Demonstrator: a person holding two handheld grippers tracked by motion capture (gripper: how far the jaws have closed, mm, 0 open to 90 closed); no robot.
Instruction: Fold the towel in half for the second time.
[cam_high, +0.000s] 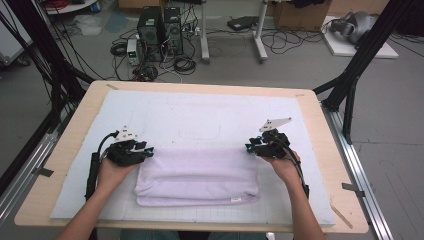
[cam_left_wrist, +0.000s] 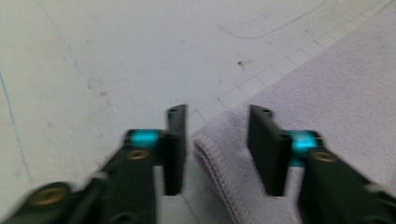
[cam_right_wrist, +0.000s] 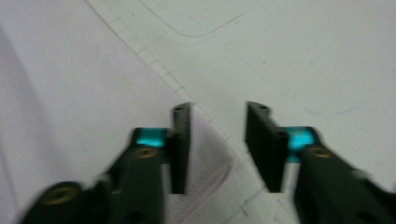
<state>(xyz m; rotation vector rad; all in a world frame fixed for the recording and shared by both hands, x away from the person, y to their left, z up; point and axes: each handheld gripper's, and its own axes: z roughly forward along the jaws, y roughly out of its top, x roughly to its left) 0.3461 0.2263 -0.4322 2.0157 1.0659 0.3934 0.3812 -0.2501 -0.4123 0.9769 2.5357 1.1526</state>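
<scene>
A folded lavender towel (cam_high: 197, 175) lies on the white gridded mat (cam_high: 200, 112) near the table's front edge. My left gripper (cam_high: 148, 151) sits at the towel's far left corner and my right gripper (cam_high: 248, 148) at its far right corner, each held in a hand. In the left gripper view the gripper (cam_left_wrist: 218, 112) is open, its jaws apart with the towel's (cam_left_wrist: 336, 93) hemmed corner lying between them, unpinched. In the right gripper view the gripper (cam_right_wrist: 219, 106) is open too, the towel's (cam_right_wrist: 70, 116) corner under the gap and the left jaw.
The mat covers most of the wooden table (cam_high: 315, 130), with bare mat behind the towel. Black frame posts (cam_high: 350, 85) stand at the table's sides. Computers (cam_high: 160, 32) and cables lie on the floor beyond the far edge.
</scene>
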